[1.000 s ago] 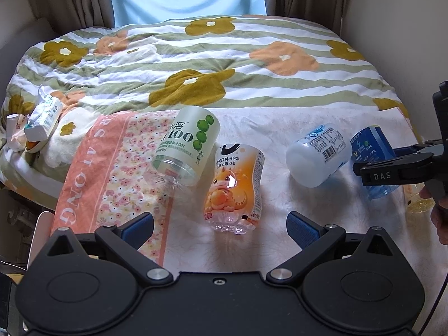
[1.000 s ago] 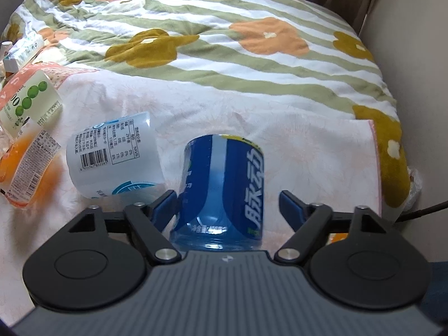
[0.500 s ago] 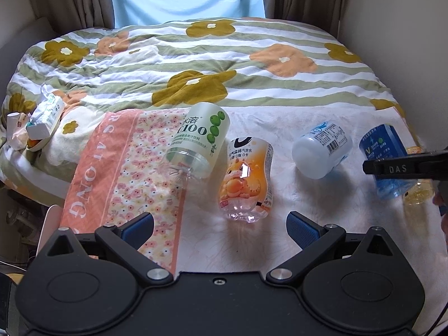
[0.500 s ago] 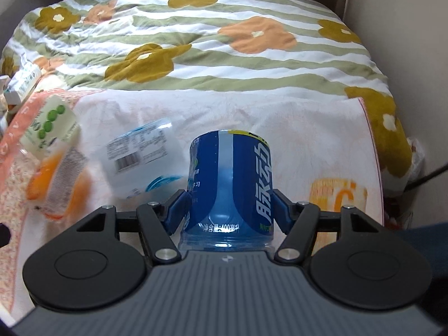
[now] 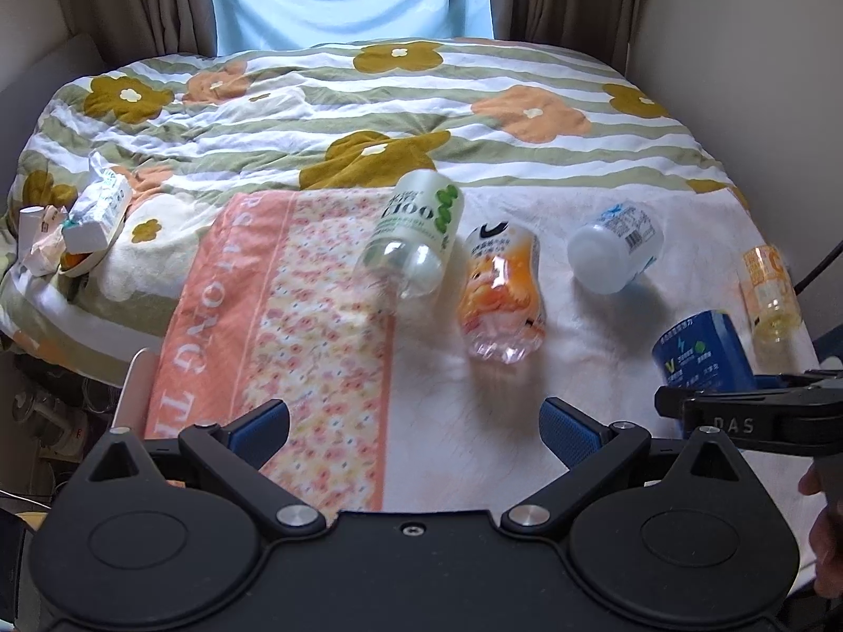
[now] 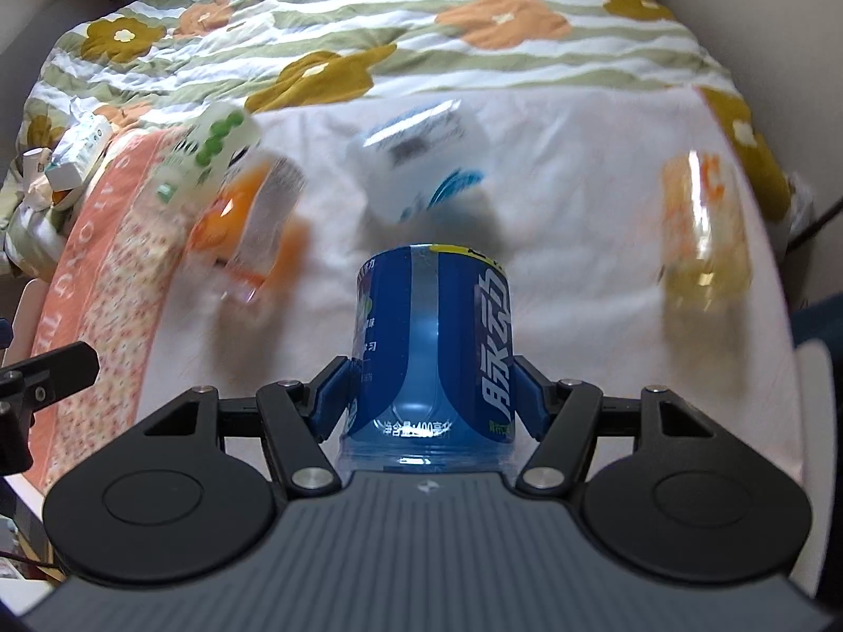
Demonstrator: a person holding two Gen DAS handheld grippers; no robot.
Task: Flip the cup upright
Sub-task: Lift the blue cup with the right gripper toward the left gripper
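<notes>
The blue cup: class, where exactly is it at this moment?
The blue cup is clamped in the right gripper, at the right side of the white towel, with the yellow cup to its right and the white cup beyond.

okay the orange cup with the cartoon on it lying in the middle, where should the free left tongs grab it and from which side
Grip the orange cartoon-printed clear plastic cup across its labelled middle, coming from the near side where the open left tongs already face it. It lies on its side with its length pointing roughly at the tongs, so the fingers can likely straddle its width. The green-dotted white cup crowds its left.
</notes>
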